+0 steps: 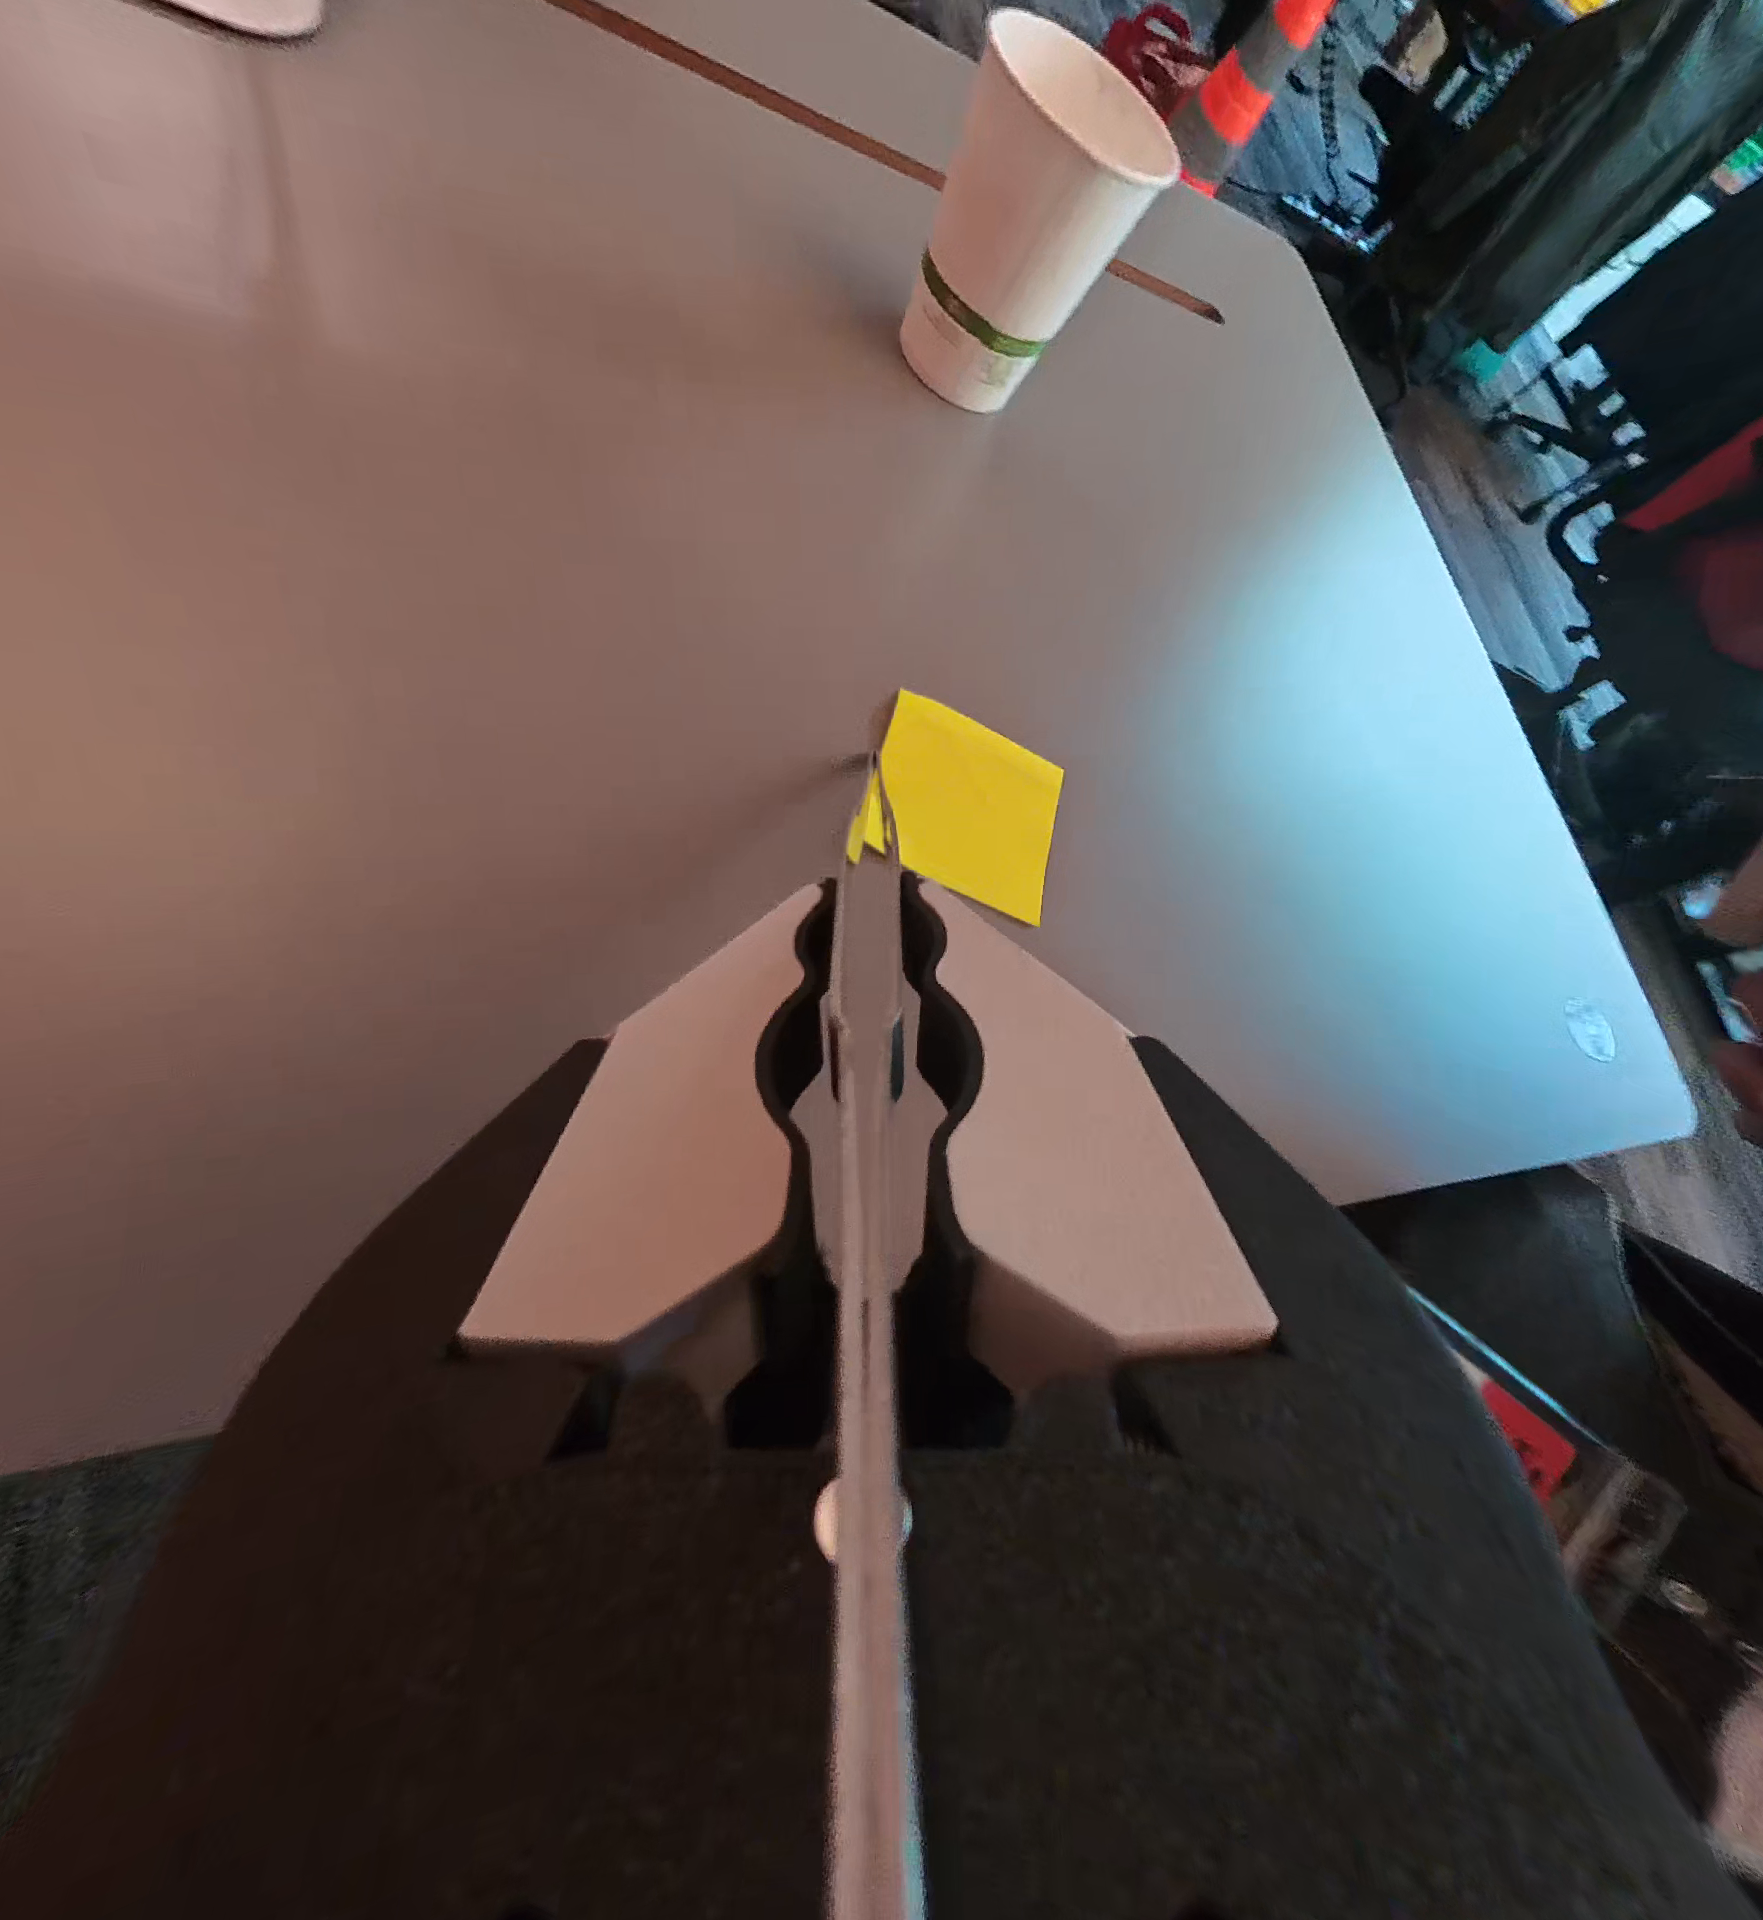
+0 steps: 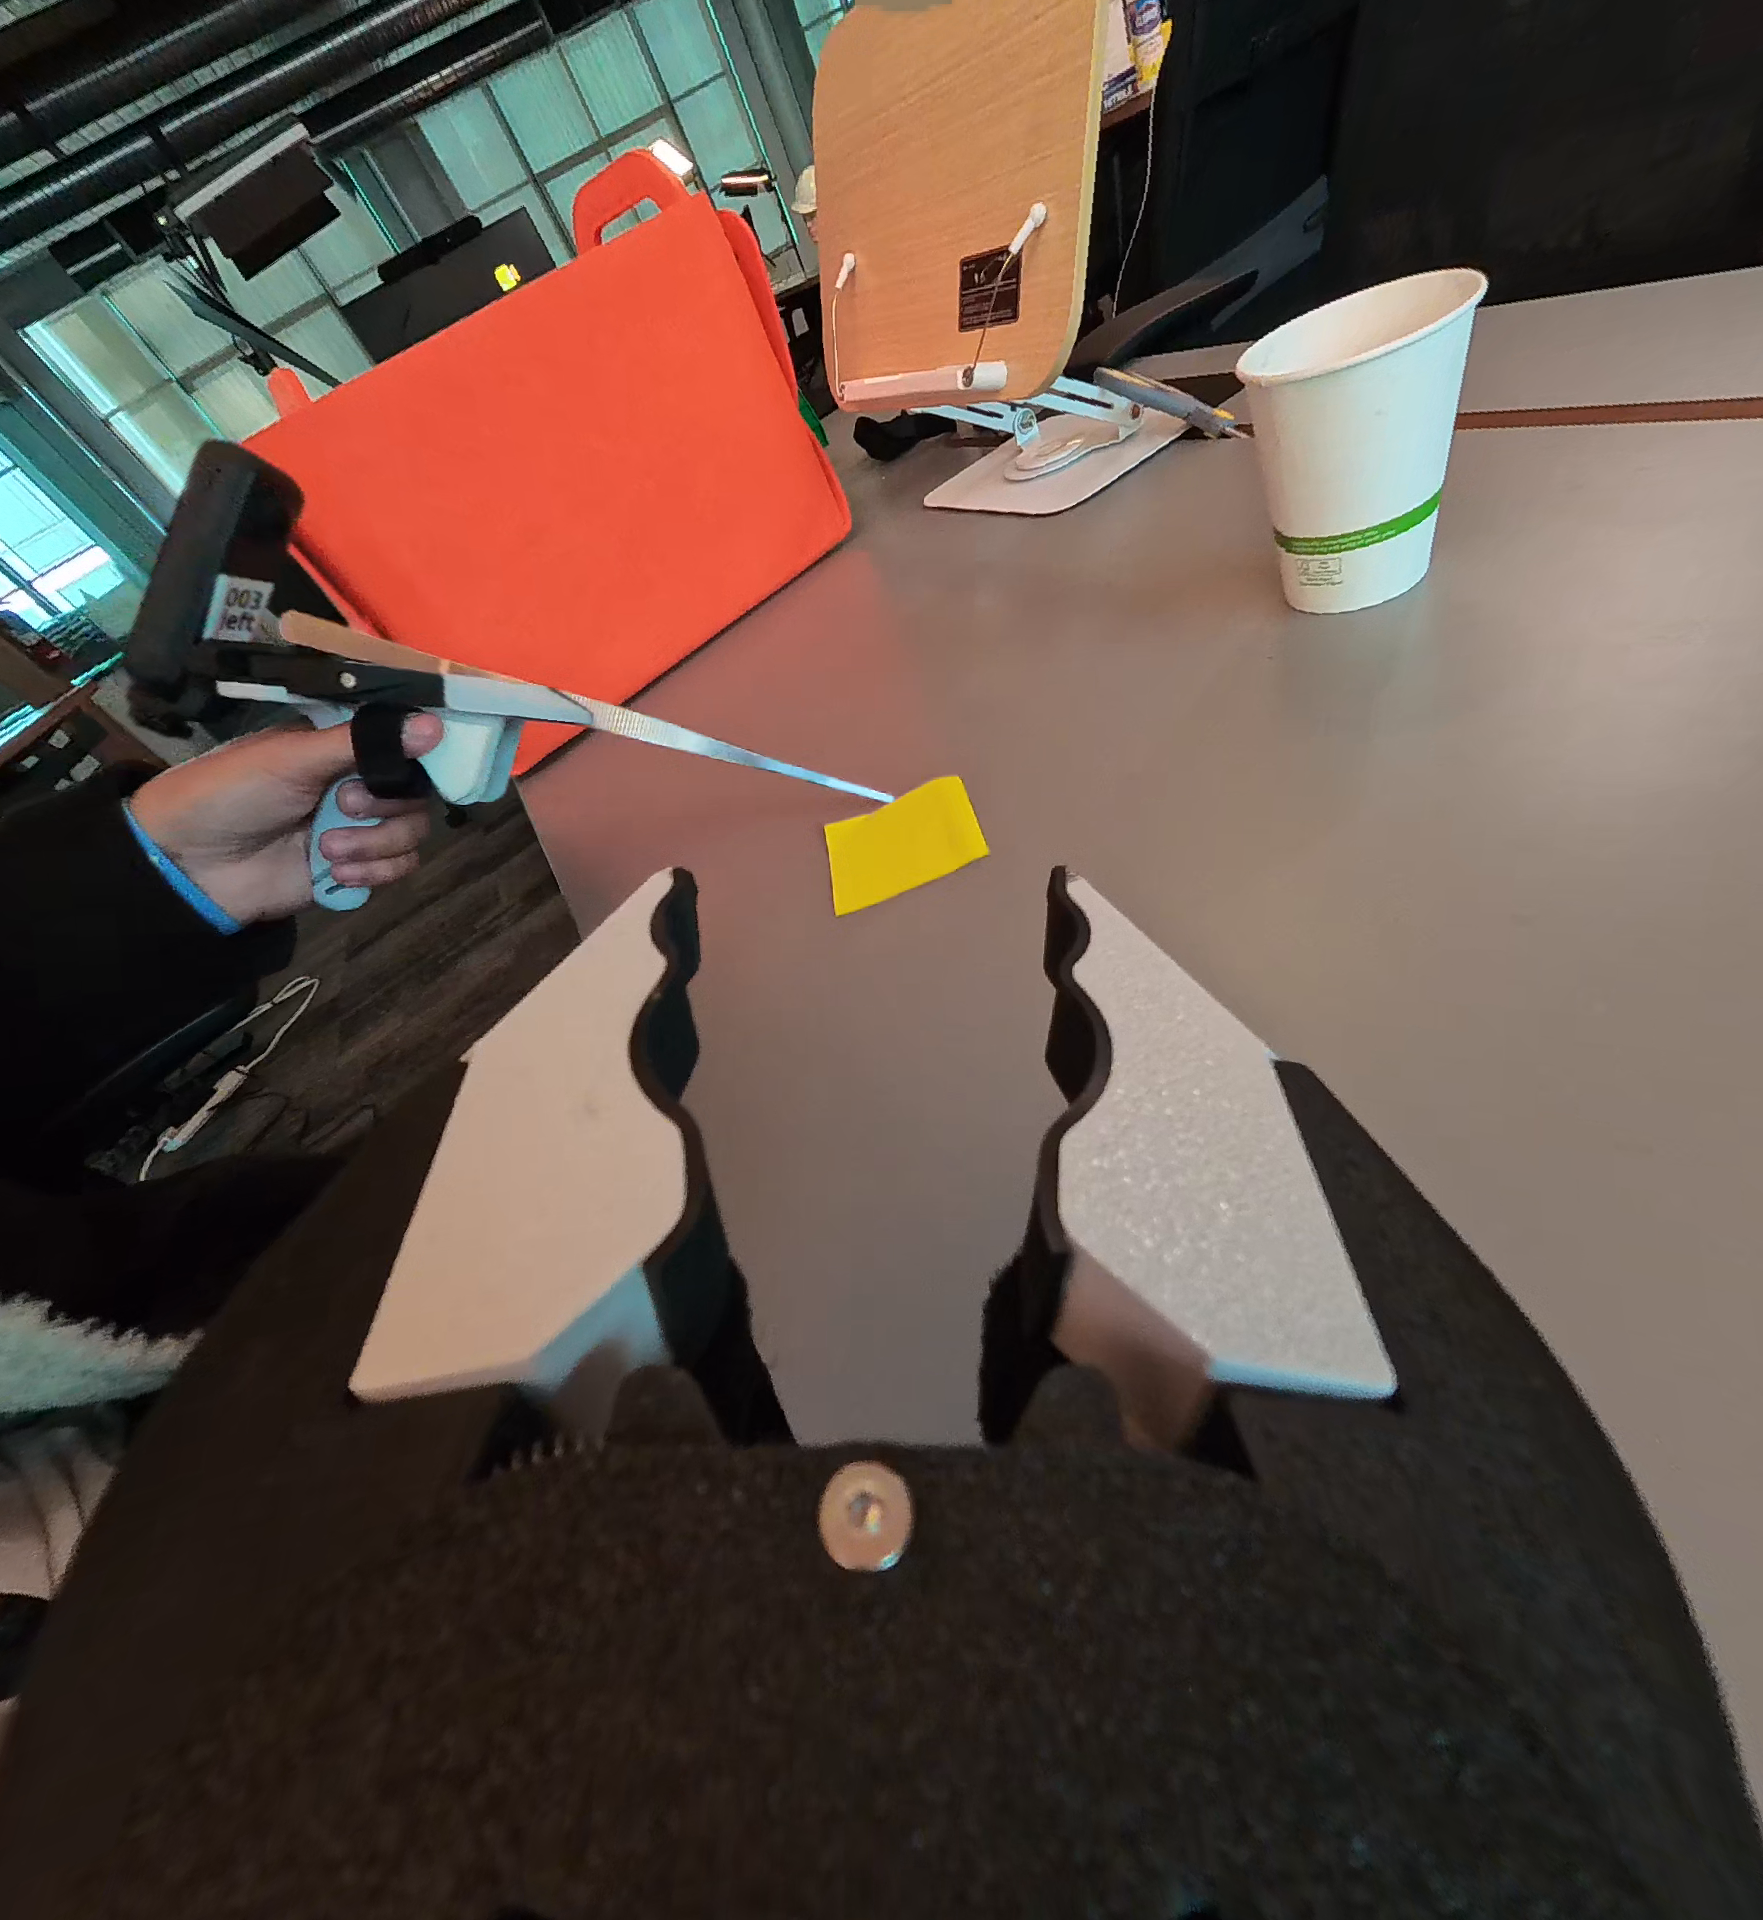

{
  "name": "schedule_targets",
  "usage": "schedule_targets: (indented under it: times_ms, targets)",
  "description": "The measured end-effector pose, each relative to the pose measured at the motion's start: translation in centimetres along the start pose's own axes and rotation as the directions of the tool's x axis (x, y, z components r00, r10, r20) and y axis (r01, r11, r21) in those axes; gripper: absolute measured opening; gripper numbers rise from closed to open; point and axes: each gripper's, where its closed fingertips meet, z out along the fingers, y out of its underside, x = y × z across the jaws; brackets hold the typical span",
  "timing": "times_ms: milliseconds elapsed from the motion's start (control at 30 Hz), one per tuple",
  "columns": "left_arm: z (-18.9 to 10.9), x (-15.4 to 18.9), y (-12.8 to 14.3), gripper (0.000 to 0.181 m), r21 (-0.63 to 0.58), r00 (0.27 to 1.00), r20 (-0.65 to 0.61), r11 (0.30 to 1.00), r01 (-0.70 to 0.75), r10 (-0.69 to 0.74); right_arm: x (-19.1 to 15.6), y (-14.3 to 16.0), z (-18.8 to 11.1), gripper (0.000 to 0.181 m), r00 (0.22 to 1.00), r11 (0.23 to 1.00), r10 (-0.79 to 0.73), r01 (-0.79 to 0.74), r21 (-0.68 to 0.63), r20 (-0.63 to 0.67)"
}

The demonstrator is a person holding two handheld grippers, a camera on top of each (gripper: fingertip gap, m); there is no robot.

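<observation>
- My left tongs (image 1: pixel 864 894) are clamped on a pair of metal tweezers (image 1: pixel 864 1039), which reach past their blunt tips to a thin yellow paper square (image 1: pixel 970 805).
- The tweezer tips meet the square's near corner; it looks tilted up off the desk (image 1: pixel 441 623), pinched there.
- My right tongs (image 2: pixel 869 883) hang wide apart and empty, just short of the square.
- A white paper cup (image 2: pixel 1360 436) stands well beyond it.

Grey table (image 2: pixel 1479 935) — paper cup (image 2: pixel 1360 447), orange bag (image 2: pixel 565 499), wooden stand (image 2: pixel 960 208).
</observation>
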Motion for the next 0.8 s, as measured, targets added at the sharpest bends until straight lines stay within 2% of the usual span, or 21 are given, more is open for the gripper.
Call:
schedule_targets:
  times_ms: [100,267,467,600,800]
  targets:
    - [0.1,0.6,-0.5,0.011,0.013,1.0,-0.03,1.0,-0.006,0.006,0.2,0.0,-0.1,0.065,1.0,1.0,0.002,-0.002,0.0,-0.007]
    - [-2.1,1.0,-0.9,0.016,0.037,0.997,-0.023,0.997,-0.072,0.073,0.4,0.0,-0.1,0.065,1.0,1.0,0.019,-0.019,0.003,-0.005]
    - [-4.6,0.6,0.6,0.017,0.046,0.998,0.013,0.997,0.062,-0.063,0.3,0.2,0.1,0.065,1.0,1.0,0.015,-0.015,-0.008,-0.001]
    - [-4.6,0.9,1.5,0.017,0.021,0.991,-0.02,0.991,0.132,-0.132,0.2,0.2,0.1,0.065,1.0,1.0,0.012,-0.012,-0.008,-0.003]
    - [-4.0,0.5,2.1,0.017,0.0,0.99,-0.007,0.99,0.141,-0.141,0.3,0.1,0.0,0.065,1.0,1.0,0.01,-0.01,-0.004,-0.005]
